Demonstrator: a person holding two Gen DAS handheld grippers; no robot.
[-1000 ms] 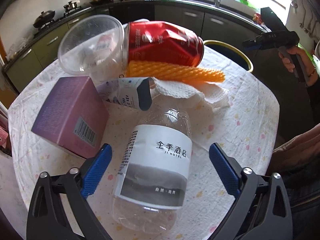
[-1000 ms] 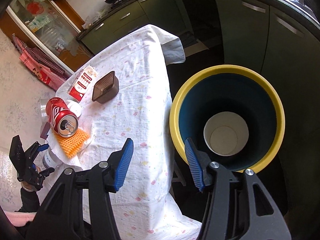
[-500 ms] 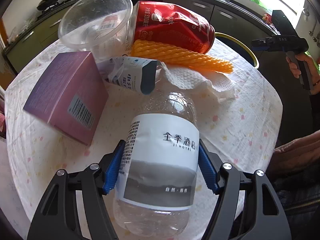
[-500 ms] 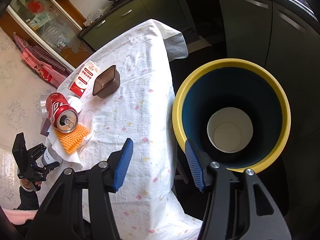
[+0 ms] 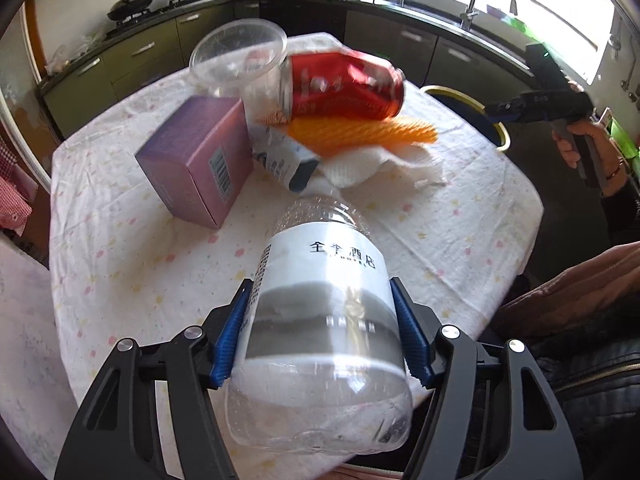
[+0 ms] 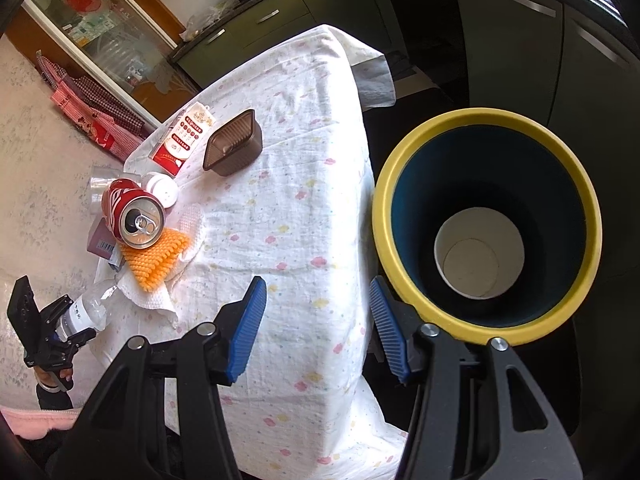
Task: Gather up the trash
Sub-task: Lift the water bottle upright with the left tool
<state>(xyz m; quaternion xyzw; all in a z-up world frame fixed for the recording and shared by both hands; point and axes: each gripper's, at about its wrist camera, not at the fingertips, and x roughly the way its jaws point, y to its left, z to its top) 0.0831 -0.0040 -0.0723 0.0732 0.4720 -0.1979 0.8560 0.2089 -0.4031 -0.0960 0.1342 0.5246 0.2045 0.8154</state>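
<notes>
Here, low in the centre of the left wrist view, the left gripper [image 5: 322, 330] holds the clear plastic bottle [image 5: 320, 320] between its blue fingers [image 5: 230, 334], one pad pressed against each side of the white-and-grey label, neck pointing away toward the middle of the frame. The bottle's base bulges toward the camera below the pads. In the right wrist view the same bottle [image 6: 86, 308] shows at the lower left edge, clamped and lifted just beside the corner of the desk [image 6: 304, 216].

Above the bottle in the left view lie a purple box [image 5: 198, 160], a crumpled white paper towel [image 5: 372, 164], an orange ribbed piece [image 5: 368, 134], a dented red can [image 5: 344, 86] resting on it, and a clear plastic cup [image 5: 240, 60] touching the can at upper centre.

The right gripper [image 6: 318, 324] hangs with its fingers [image 6: 248, 320] wide apart and nothing between them, at the lower centre of its view, over the desk's edge. The yellow-rimmed bin [image 6: 486, 224] sits at the right, a white paper cup [image 6: 480, 252] at its bottom.
</notes>
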